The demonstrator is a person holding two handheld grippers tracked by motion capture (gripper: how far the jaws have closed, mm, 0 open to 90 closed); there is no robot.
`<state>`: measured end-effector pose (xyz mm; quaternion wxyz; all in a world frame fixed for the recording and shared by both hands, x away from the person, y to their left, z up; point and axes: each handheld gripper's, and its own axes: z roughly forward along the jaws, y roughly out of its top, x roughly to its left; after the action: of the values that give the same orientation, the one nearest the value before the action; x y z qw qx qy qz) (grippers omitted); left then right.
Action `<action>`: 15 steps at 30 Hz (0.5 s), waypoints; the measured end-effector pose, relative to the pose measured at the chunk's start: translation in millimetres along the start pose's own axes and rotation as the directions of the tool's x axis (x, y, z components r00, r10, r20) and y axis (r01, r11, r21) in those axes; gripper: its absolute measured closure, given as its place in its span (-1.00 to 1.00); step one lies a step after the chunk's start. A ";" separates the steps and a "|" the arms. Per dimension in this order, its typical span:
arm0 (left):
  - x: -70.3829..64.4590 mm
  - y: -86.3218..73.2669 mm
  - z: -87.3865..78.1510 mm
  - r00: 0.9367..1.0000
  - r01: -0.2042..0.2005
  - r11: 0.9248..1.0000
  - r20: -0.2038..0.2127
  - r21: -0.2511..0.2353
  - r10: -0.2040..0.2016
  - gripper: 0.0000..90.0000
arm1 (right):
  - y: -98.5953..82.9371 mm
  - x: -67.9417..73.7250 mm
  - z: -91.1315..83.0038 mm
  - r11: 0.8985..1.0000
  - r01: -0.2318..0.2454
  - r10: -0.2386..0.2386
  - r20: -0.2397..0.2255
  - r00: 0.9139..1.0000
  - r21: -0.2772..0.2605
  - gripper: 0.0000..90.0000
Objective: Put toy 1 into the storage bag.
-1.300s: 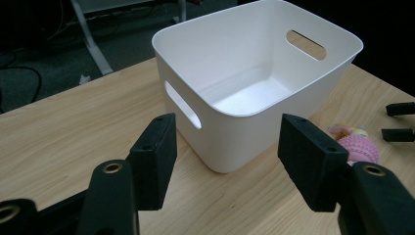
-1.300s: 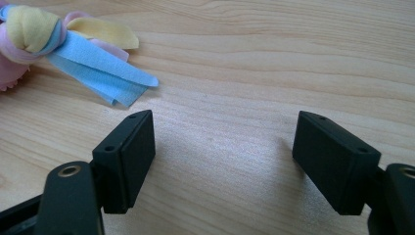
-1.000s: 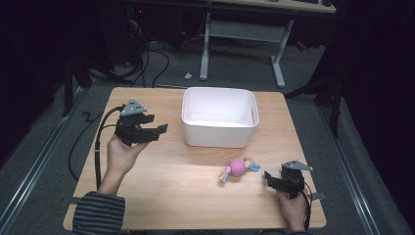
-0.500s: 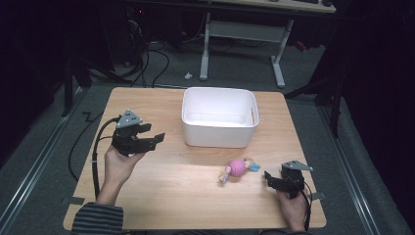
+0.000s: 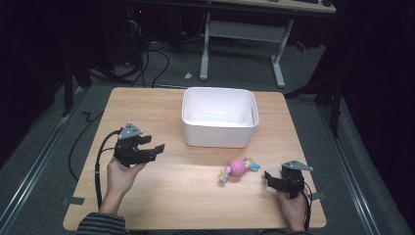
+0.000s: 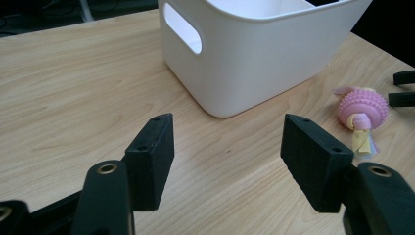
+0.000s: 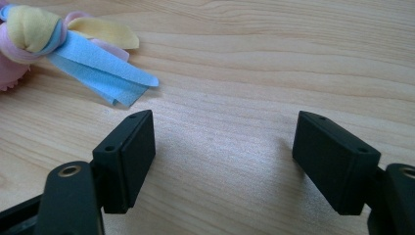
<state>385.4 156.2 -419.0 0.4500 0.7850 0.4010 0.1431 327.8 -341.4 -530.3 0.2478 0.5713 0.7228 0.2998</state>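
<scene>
Pink knobbly rubber ball toy [image 5: 238, 168] with knotted cloth strips is lying near the desk's [image 5: 161, 205] right front corner, short of the white plastic bin [image 5: 219, 132]. The right tool [image 5: 272, 180] is waiting beside it, jaws apart; the left tool [image 5: 152, 149], also spread, is hovering empty. Pinching only loose strips risks the ball swinging or slipping free.

We saw a light wooden table [image 5: 161, 105] carrying a white bin [image 5: 219, 117] toward its far edge. Nearer us, just in front of the bin, a pink knobbly toy [image 5: 238, 168] with cloth strips lay on the bare wood.
</scene>
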 end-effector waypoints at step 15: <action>-0.5 -34.3 20.0 1.000 0.026 0.998 -0.011 0.057 -0.026 -0.17 | 0.0 0.0 0.0 1.000 0.001 -0.001 0.000 1.000 0.000 -0.46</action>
<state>379.6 153.4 -458.2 0.4272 0.7914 0.4175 0.1298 327.8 -341.5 -530.3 0.2479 0.5710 0.7230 0.2996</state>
